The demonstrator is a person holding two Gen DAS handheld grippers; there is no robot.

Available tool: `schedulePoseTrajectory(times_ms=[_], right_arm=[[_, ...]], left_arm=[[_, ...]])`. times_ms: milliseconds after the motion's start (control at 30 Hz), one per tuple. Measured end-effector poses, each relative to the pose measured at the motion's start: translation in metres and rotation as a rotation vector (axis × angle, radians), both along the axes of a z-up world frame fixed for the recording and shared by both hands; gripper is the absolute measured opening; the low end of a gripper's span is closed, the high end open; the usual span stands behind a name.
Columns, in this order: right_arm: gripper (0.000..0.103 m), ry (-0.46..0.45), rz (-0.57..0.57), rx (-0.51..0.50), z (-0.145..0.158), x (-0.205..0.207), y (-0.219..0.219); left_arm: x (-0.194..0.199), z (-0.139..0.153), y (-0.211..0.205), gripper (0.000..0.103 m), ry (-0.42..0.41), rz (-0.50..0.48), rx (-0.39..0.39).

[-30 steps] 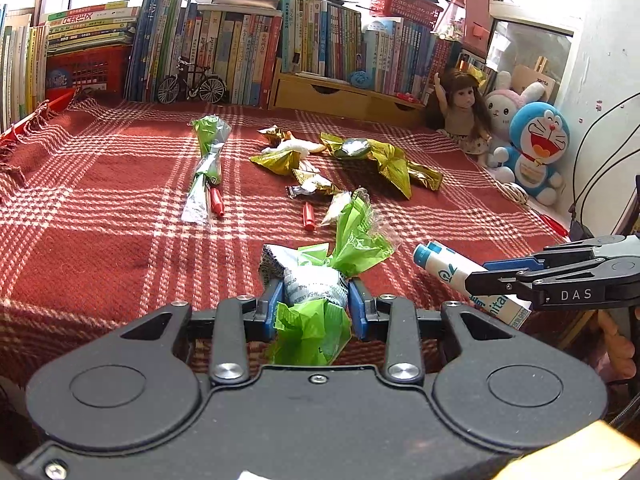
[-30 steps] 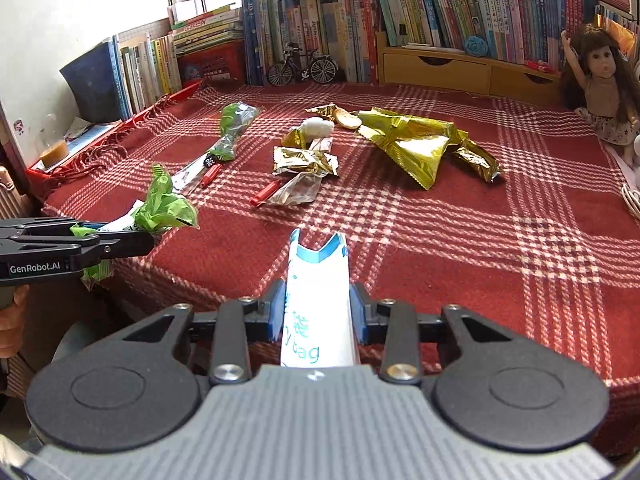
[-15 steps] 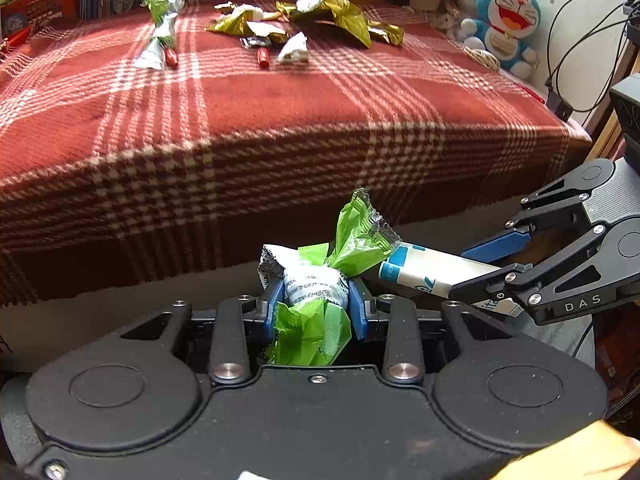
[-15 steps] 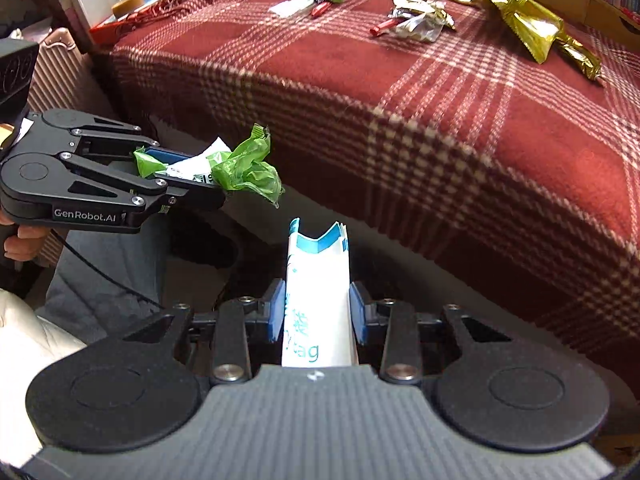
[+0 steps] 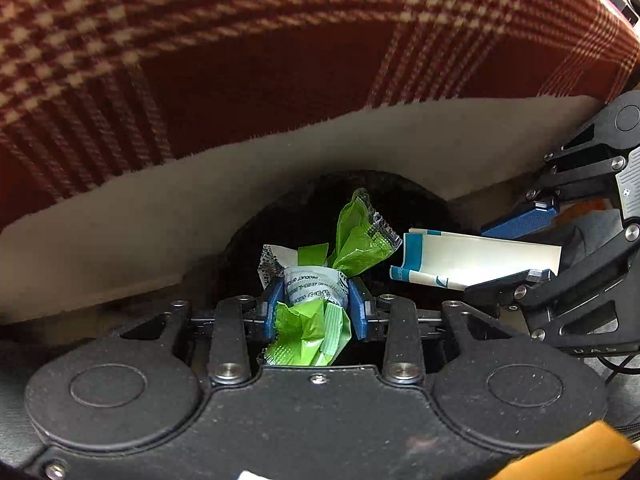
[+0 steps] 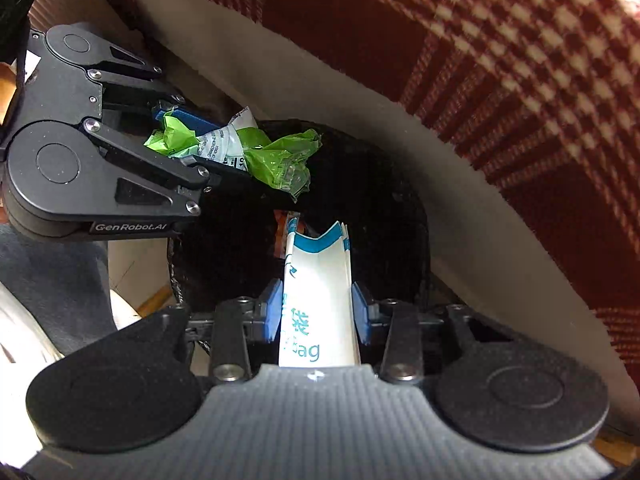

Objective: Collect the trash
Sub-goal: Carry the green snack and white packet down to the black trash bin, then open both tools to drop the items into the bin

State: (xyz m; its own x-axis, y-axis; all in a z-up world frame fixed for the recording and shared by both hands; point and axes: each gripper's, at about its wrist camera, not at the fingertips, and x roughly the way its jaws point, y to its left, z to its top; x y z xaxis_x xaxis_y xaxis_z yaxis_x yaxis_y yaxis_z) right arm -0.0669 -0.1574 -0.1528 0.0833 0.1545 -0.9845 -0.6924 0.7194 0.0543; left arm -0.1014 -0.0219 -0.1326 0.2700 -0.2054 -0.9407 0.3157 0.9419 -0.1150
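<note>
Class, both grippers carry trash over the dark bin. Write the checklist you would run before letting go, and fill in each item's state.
1. Left gripper shut on the green wrapper: ok.
2. Right gripper shut on the white and blue packet: ok.
3. Green wrapper over the black bin opening: ok.
4. Packet tip over the opening: ok.
5. The two pieces of trash apart from each other: ok.
6. Room left inside the bin: cannot tell, the interior is dark.

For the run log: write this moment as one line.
left gripper: shut on green wrapper | right gripper: shut on white packet | both over black bin
</note>
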Motion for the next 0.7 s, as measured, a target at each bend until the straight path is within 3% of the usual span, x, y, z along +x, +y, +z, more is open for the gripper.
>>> schedulePoseTrajectory(times_ms=[267, 367, 467, 700], right_arm=[[0.054, 0.038, -0.03, 0.014, -0.03, 0.002, -0.001], [0.065, 0.036, -0.045, 0.017, -0.037, 0.01, 0.0], [0.069, 0.035, -0.057, 0.03, -0.038, 0.014, -0.001], [0.073, 0.023, -0.081, 0.062, -0.028, 0.02, -0.001]], left_arm=[[0.009, -0.024, -0.009, 0.033, 0.031, 0.008, 0.038], [0.009, -0.026, -0.011, 0.033, 0.032, 0.009, 0.046], [0.009, -0.026, -0.018, 0.041, 0.028, 0.006, 0.058], [0.006, -0.022, -0.024, 0.046, 0.023, -0.007, 0.074]])
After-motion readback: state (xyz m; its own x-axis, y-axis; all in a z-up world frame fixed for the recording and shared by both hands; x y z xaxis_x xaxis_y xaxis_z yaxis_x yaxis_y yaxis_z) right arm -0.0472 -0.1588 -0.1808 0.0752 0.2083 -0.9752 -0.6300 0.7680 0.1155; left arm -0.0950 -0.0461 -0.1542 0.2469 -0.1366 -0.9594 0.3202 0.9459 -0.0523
